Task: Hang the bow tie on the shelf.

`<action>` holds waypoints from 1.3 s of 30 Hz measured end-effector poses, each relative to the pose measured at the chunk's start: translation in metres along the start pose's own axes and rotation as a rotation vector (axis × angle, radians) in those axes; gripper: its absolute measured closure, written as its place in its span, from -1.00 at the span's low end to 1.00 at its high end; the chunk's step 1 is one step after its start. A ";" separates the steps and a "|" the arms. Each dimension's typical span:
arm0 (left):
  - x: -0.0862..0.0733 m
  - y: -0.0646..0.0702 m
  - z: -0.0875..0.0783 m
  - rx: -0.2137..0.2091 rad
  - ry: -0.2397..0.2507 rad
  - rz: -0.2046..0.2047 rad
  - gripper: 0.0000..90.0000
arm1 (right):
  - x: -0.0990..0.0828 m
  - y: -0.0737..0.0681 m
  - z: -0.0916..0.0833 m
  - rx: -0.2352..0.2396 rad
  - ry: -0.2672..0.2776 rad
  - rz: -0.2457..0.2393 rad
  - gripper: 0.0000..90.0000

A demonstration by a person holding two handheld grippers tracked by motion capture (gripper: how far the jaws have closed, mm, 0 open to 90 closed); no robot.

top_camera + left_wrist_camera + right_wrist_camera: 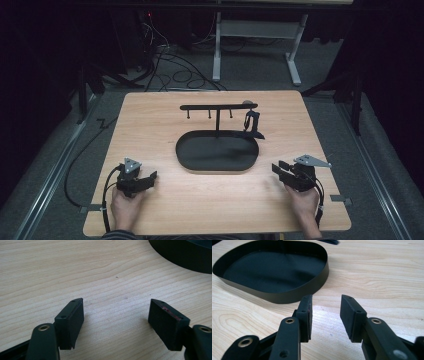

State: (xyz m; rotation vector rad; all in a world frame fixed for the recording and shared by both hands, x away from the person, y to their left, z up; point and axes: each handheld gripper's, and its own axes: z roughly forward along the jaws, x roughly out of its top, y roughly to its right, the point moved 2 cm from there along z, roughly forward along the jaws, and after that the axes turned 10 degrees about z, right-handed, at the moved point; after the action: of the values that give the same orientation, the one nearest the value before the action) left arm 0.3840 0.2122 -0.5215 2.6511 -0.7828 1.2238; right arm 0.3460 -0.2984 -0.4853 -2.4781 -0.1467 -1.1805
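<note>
Near the front edge of the wooden table [165,210], the person's two hands rest on the surface, each holding a claw. The left claw [148,176] sits toward the front left corner, pointing toward the middle of the table; in the left gripper view [116,315] its jaws stand spread wide with only bare wood between them. The right claw [278,168] sits toward the front right corner, pointing inward as well; in the right gripper view [325,312] its jaws are parted by a narrower gap, and nothing is pinched between them.

Between the two claws and a little farther in, at the middle of the table, lies a black oval tray [184,159] with a low wall, well apart from both claws. The right claw aims at its near right wall [287,297]. From the tray's far side rises a thin post bearing a horizontal bar [218,106] with small hooks. A small dark object [251,121] hangs from the bar's right end, toward the far edge; what it is cannot be told.
</note>
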 end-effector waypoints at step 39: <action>0.000 0.000 0.000 0.001 0.000 0.001 -0.35 | -0.012 0.007 0.027 -0.136 -0.061 -0.085 0.36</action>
State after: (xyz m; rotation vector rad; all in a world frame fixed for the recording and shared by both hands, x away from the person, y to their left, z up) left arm 0.3840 0.2121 -0.5215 2.6519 -0.7841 1.2241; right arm 0.3595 -0.2931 -0.5125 -2.6519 -0.1968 -1.1852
